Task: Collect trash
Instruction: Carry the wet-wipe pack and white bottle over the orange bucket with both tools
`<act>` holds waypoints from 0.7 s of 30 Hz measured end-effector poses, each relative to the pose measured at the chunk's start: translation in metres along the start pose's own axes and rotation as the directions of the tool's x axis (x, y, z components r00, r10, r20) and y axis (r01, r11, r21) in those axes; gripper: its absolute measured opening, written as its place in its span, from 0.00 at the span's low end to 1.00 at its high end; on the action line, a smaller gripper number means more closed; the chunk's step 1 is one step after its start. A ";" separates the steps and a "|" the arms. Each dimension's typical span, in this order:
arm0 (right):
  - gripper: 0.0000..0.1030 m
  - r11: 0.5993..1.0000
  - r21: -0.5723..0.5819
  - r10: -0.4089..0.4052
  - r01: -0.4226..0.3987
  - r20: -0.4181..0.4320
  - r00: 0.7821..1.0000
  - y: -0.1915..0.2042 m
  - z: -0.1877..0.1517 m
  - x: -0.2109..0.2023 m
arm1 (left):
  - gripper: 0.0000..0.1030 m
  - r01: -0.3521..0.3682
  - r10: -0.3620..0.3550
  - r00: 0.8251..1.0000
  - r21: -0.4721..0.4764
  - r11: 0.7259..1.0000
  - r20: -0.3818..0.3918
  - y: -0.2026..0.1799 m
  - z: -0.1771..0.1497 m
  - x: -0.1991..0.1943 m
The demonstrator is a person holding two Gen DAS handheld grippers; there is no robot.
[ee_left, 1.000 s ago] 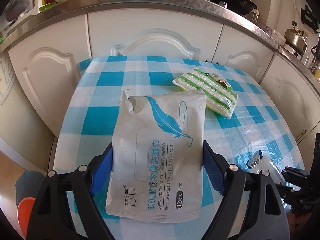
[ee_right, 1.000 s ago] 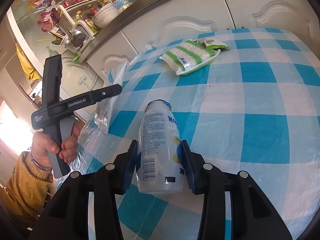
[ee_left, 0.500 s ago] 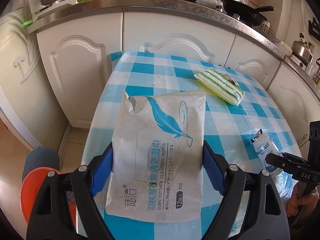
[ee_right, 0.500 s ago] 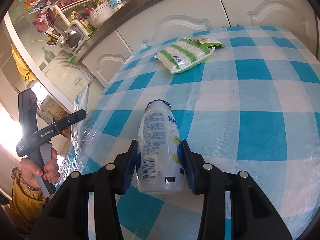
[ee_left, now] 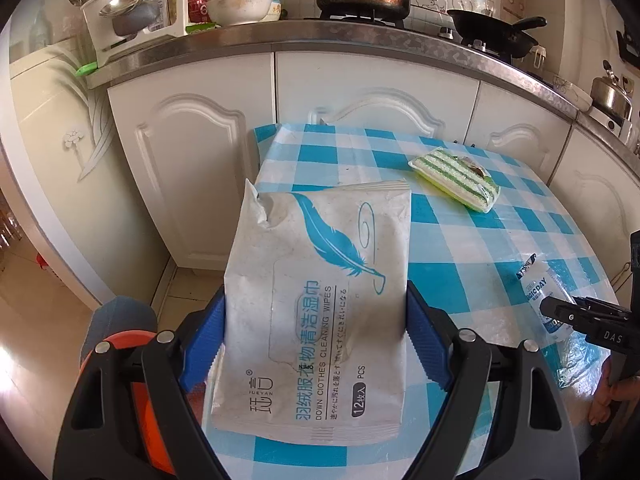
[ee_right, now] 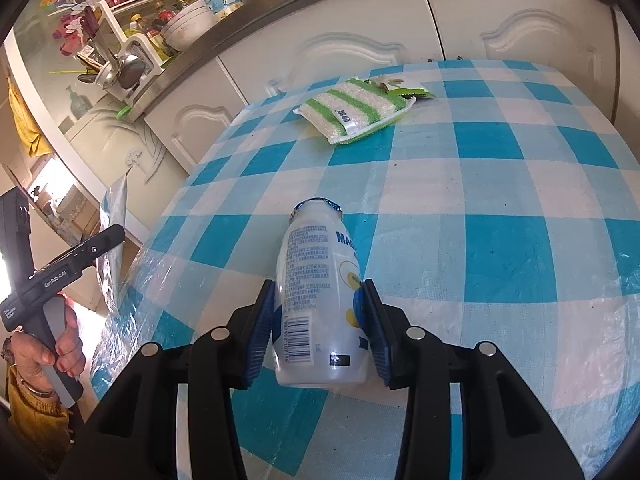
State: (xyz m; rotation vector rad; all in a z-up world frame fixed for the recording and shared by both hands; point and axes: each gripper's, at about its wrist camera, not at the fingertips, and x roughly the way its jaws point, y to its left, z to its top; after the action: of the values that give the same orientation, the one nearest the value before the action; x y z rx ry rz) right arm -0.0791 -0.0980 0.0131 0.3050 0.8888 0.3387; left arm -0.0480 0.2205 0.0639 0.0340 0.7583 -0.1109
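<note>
I see the table first, covered in a glossy blue-and-white checked plastic cloth, standing against white kitchen cabinets. Off its left edge, low on the floor, sits a round orange bin with a grey object just behind it; I judge that bin to be where the trash goes.

My left gripper has its blue pads pressed on both long edges of a flat, white, crumpled wet-wipe packet with a blue feather print, so it is pinching the packet, held in the air over the table's left edge. To drop it well, I would carry it fully over the bin's mouth before spreading the jaws, since a light, flat packet can slide sideways as it falls.

My right gripper is clamped on the lower body of a small white plastic drink bottle with blue print and a torn foil top, neck pointing away from me, low over the table near its front edge. I would hold that grip steady and bring it across second, so the two tools do not cross.

A green-and-white striped sponge pad with a small wrapper scrap on it lies at the far side of the table.
</note>
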 end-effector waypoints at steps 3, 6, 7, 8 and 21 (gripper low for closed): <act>0.43 1.000 -0.003 -0.011 0.011 -0.008 1.000 0.005 -0.001 0.000 | 0.80 -0.013 0.013 1.000 -0.005 1.000 0.007 0.007 -0.002 -0.006; 0.43 1.000 -0.019 -0.017 0.016 -0.012 1.000 0.014 -0.001 -0.001 | 0.80 -0.027 0.027 1.000 -0.014 1.000 0.015 0.015 -0.005 -0.012; 0.43 1.000 -0.024 -0.018 0.017 -0.013 1.000 0.017 -0.001 -0.001 | 0.80 -0.031 0.031 0.999 -0.019 0.999 0.017 0.018 -0.006 -0.013; 0.43 0.999 -0.029 -0.017 0.016 -0.015 1.000 0.021 0.000 -0.001 | 0.80 -0.038 0.038 0.999 -0.024 0.999 0.020 0.022 -0.007 -0.016; 0.43 0.989 -0.145 0.020 -0.023 -0.023 1.000 0.086 0.008 0.005 | 0.80 -0.127 0.131 0.991 -0.097 0.987 0.037 0.078 -0.027 -0.040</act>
State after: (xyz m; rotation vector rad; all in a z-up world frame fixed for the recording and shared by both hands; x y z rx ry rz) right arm -0.0837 -0.0186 0.0483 0.1768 0.8780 0.4249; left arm -0.0865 0.3034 0.0706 -0.0095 0.7151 0.0480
